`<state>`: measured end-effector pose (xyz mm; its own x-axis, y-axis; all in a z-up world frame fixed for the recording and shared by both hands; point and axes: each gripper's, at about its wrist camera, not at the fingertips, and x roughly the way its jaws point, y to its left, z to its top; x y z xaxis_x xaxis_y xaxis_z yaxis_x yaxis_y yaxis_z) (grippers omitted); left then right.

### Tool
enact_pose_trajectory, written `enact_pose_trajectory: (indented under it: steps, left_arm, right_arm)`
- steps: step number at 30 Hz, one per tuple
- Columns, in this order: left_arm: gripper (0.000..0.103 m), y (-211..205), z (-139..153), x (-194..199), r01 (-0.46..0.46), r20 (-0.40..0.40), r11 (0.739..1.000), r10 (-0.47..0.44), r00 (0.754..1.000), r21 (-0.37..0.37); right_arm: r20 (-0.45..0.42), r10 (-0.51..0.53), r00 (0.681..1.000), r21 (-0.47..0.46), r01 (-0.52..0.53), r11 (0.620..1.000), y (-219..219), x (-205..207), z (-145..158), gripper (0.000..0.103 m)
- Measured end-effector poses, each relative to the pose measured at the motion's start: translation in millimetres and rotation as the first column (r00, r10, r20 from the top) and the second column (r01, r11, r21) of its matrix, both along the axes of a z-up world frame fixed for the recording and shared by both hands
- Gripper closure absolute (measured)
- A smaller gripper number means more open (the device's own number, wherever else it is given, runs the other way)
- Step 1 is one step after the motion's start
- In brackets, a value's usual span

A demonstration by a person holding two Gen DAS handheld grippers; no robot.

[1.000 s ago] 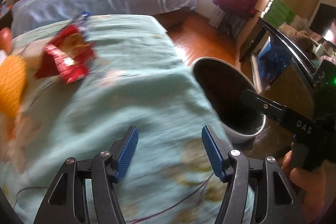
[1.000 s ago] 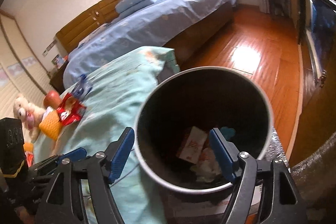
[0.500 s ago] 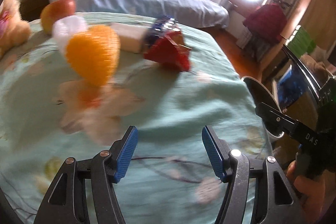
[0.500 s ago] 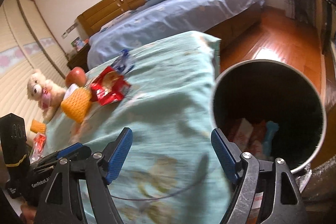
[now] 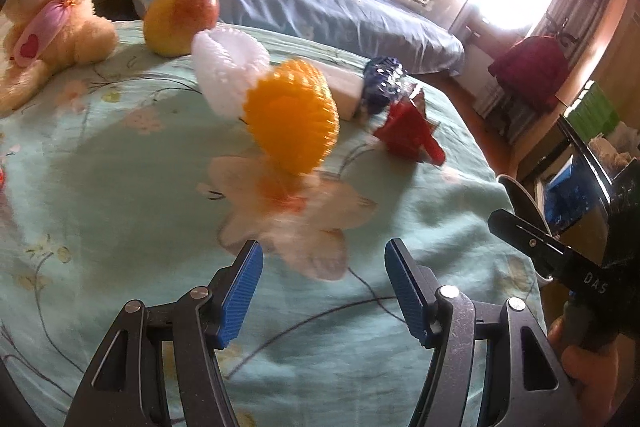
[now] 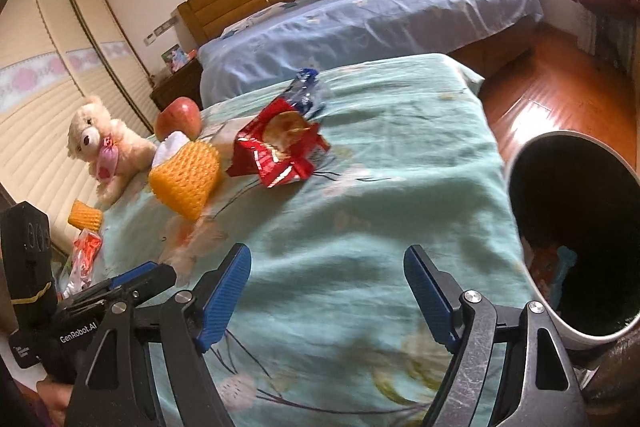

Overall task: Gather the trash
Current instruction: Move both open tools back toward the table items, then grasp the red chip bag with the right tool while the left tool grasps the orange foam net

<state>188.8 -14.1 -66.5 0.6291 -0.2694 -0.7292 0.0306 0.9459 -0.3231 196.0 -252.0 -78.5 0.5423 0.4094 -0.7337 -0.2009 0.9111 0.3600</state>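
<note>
On the teal flowered bedspread (image 5: pixel 120 167) lie an orange foam fruit net (image 5: pixel 292 119), a white foam net (image 5: pixel 228 71), a red snack wrapper (image 5: pixel 408 135) and a blue crinkled wrapper (image 5: pixel 384 79). My left gripper (image 5: pixel 323 279) hovers open over the cloth in front of the orange net, nothing between its blue pads. My right gripper (image 6: pixel 328 283) is open above the spread, empty; the red snack wrapper (image 6: pixel 280 151) lies ahead of it. The dark trash bin (image 6: pixel 576 227) stands at its right with trash inside.
A red apple (image 5: pixel 180 19) and a teddy bear (image 5: pixel 48 7) sit at the far left of the spread. A second orange net (image 6: pixel 84 215) and a red wrapper (image 6: pixel 84 251) lie at the left edge. A blue bed (image 6: pixel 380 15) is behind, wooden floor (image 6: pixel 560 75) to the right.
Both grippers swung left, away from the bin and over the bedspread. The bin slid to the right edge of both views; the nets, apple and bear came into the left wrist view.
</note>
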Motion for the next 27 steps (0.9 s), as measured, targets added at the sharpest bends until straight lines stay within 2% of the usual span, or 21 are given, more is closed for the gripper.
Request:
enact_pose_trajectory:
  steps: [13, 16, 27]
  left_arm:
    - [0.038, 10.4, -5.5, 43.0, -0.014, -0.005, 1.000, 0.014, 1.000, 0.026]
    - [0.035, 8.8, -7.2, 55.6, -0.013, -0.009, 1.000, 0.013, 1.000, 0.020]
    - [0.037, 6.6, -15.5, 92.7, -0.028, -0.010, 1.000, 0.028, 1.000, 0.009]
  right_arm:
    - [0.011, 0.053, 0.999, -0.007, -0.053, 0.999, 30.5, 30.2, -5.1, 0.023]
    - [0.010, 0.062, 0.998, -0.003, -0.062, 0.998, 34.7, 39.2, -6.1, 0.023]
    - [-0.006, 0.079, 0.997, 0.008, -0.079, 0.997, 47.4, 72.0, -17.5, 0.023]
